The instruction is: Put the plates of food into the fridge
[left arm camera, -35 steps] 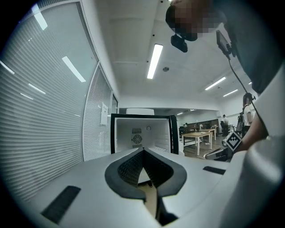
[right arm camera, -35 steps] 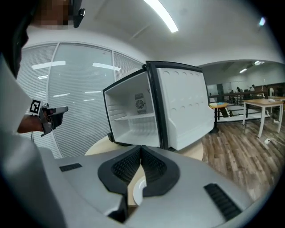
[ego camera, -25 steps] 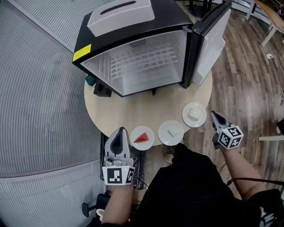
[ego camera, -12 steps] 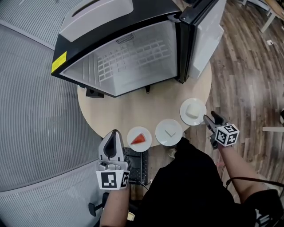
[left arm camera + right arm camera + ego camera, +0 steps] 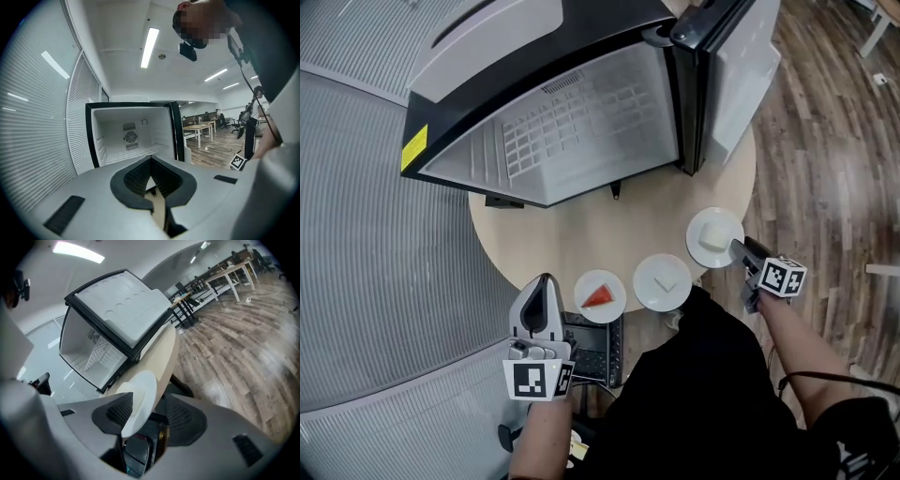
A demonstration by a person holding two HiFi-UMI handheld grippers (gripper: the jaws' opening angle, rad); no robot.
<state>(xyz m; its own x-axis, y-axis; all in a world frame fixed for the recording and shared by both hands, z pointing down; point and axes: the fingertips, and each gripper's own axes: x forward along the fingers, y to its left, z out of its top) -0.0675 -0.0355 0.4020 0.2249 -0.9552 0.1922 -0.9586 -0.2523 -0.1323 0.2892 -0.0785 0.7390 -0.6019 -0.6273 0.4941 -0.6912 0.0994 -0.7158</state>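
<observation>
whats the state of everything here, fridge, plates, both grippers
fridge: empty inside
fridge door: open
left gripper: shut, empty
right gripper: open, jaws just been opening
right plate: on table, rim between those jaws
middle plate: on table, untouched
red-food plate: on table, untouched

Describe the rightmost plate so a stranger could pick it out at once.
Find the open black fridge on the round table; three white plates line the table's near edge. Take the rightmost plate, nearest the fridge's open door. It carries a thick pale block, the middle plate a thin white slice, the left plate a red wedge.
</observation>
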